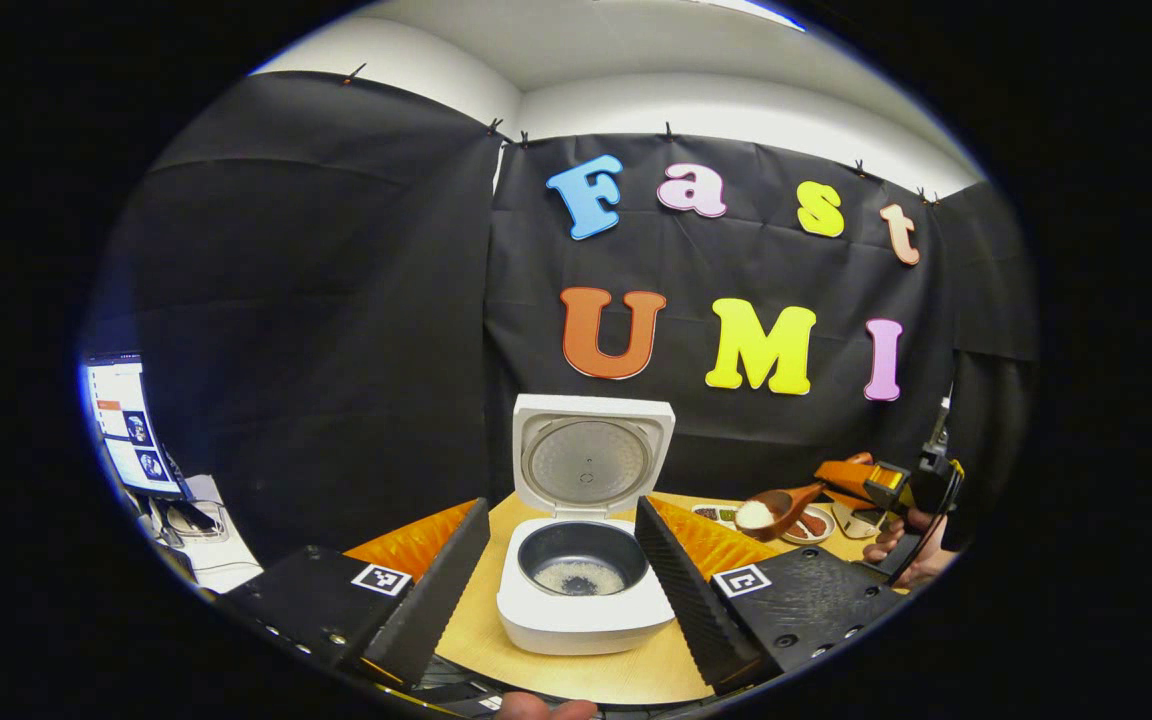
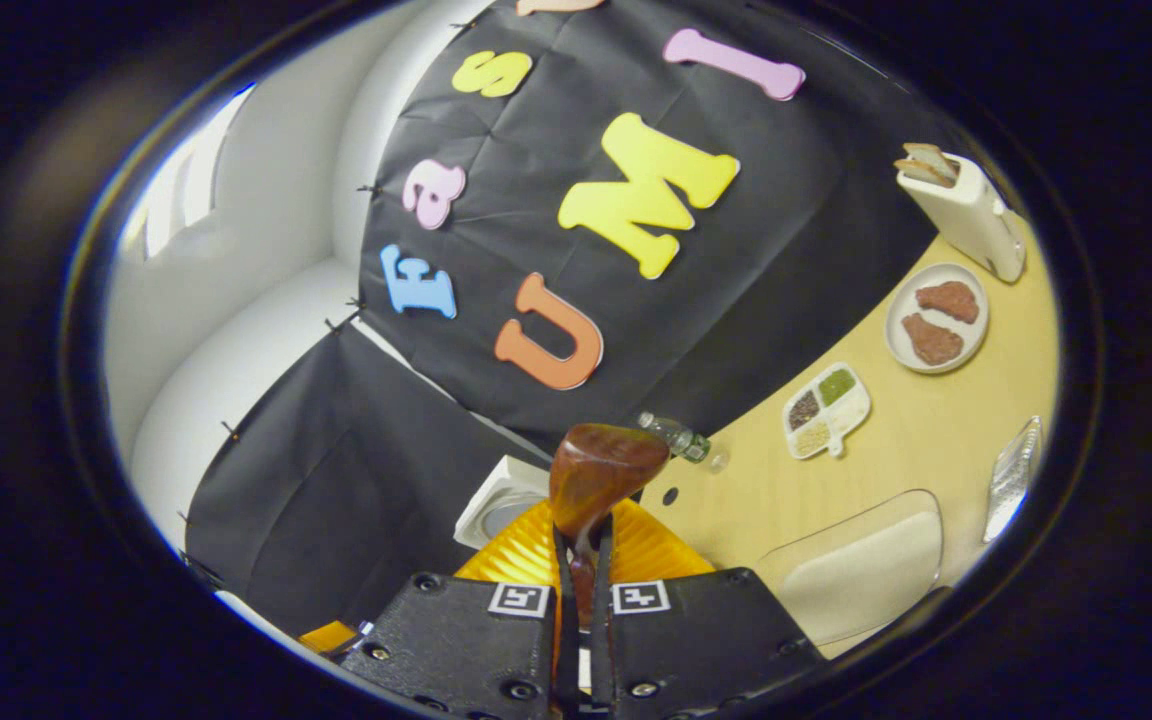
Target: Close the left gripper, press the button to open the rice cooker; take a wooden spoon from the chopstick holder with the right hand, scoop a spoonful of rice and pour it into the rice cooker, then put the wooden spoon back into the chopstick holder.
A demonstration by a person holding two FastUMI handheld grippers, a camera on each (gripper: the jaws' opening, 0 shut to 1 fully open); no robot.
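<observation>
rice sits heaped in the spoon point(image 1: 774, 512), so the step in hand looks like the carry from the rice to the cooker point(image 1: 584, 590). the right tongs point(image 2: 584, 560) are clamped on the spoon's handle, the bowl standing out just ahead of their tips. the left tongs point(image 1: 564, 560) are spread apart, the cooker between their fingers and a little beyond. its lid point(image 1: 591, 462) stands upright at the back and a thin scatter of rice lies in the pot point(image 1: 582, 562).

in the left gripper view the right tongs point(image 1: 841, 478) hang off to the right of the cooker, above the desk point(image 1: 496, 640), with the spoon pointing toward the pot. the next move calls for keeping the spoon level across the cooker's near rim, then tipping it over the pot's middle. room between spoon and cooker looks open. the upright lid bounds the far side, and the left tongs' right finger stands close to the path, so a sideways entry should pass above it.
</observation>
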